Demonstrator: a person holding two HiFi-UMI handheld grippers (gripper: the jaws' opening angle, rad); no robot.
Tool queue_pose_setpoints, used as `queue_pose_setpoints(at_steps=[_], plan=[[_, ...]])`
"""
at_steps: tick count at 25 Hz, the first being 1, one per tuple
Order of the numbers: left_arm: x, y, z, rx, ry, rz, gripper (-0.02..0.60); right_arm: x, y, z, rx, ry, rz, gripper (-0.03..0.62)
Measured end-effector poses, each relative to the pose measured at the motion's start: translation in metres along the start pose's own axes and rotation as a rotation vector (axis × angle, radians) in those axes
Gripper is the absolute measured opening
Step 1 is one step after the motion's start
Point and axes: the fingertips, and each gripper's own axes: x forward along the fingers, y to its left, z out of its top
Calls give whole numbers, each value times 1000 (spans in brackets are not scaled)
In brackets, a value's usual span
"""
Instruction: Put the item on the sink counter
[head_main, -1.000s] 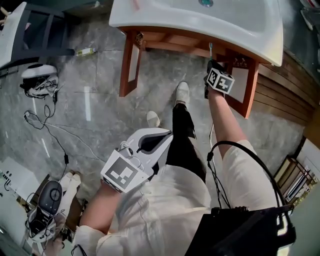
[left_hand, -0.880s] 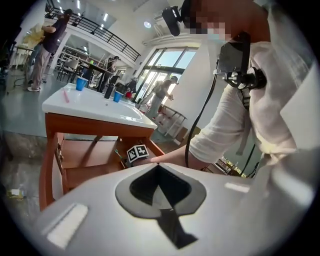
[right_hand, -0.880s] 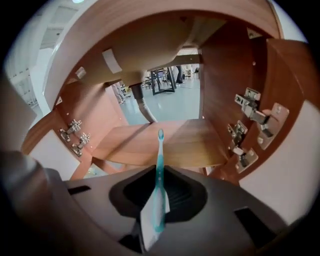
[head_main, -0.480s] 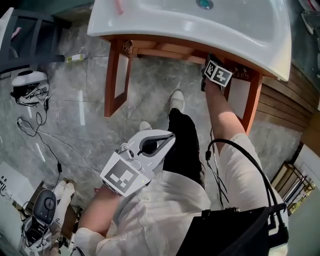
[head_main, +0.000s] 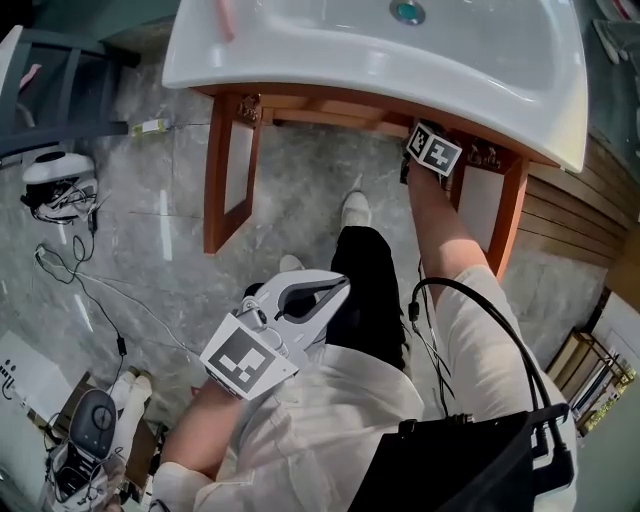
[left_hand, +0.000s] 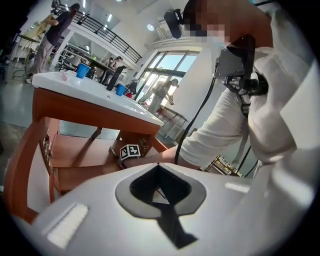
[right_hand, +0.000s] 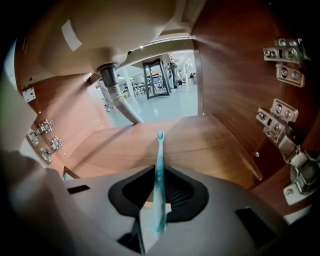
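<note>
The grey stone floor (head_main: 150, 250) lies below both tools, with loose cables (head_main: 90, 270) trailing out to the left of the left tool.

The white sink worktop (head_main: 500, 90) stands above and ahead of both tools. We see its drain (head_main: 407, 11) in the basin, beyond the right tool. The worktop rests on a wooden cabinet (head_main: 215, 180) with an open front.

The left tool (head_main: 345, 284) is held low beside the person's leg, well short of the cabinet and apart from it. Its jaws are clenched tip to tip with nothing between them.

The right tool (right_hand: 158, 169) reaches into the cabinet, directly under the worktop's front edge. Only its marker cube (head_main: 433, 152) shows in the head view. Ahead of this tool and below it runs a wooden shelf (right_hand: 200, 145). Above it and to its left hangs the underside of the basin with the drain pipe (right_hand: 117, 95). Metal hinges (right_hand: 282, 55) sit on the cabinet wall to its right.

The right tool is clenched on a teal toothbrush (right_hand: 159, 185). The handle is pinched between the jaws, and the brush head points forward past the jaw tips, over the shelf. We cannot tell whether it touches the shelf. The toothbrush is therefore inside the cabinet, beneath the worktop and not on it.
</note>
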Motion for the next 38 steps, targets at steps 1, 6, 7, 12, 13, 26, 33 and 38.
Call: queue_pose_setpoints(at_steps=[1,6,7,12,13,26,33,38], plan=[[0,-1,1,2,-1,-3,5,0,1,1,-5,-1,5,54],[-2,-4,4,5,-14,0,5,-8,2,3,-35,-8,13,98],[-4,-6,5,5,-15,0,5,-13,3,3,-39,-7,14,99],[-12,-30,21,25,-22,-27,5,-61,18,6,-108,1,45,98],[-16,-36,27,39,-29,-36,5,-75,20,7,-121,5,49,98],[-110,-127,102,162,-107,-80,5,-347,110,45,-324,-8,280,6],[-151,-141,111,204,-116,-33,5,-458,119,101,-349,-101,311,6],[-153,-130,128,204,-118,6,5,-470,103,154,-361,-159,308,8]])
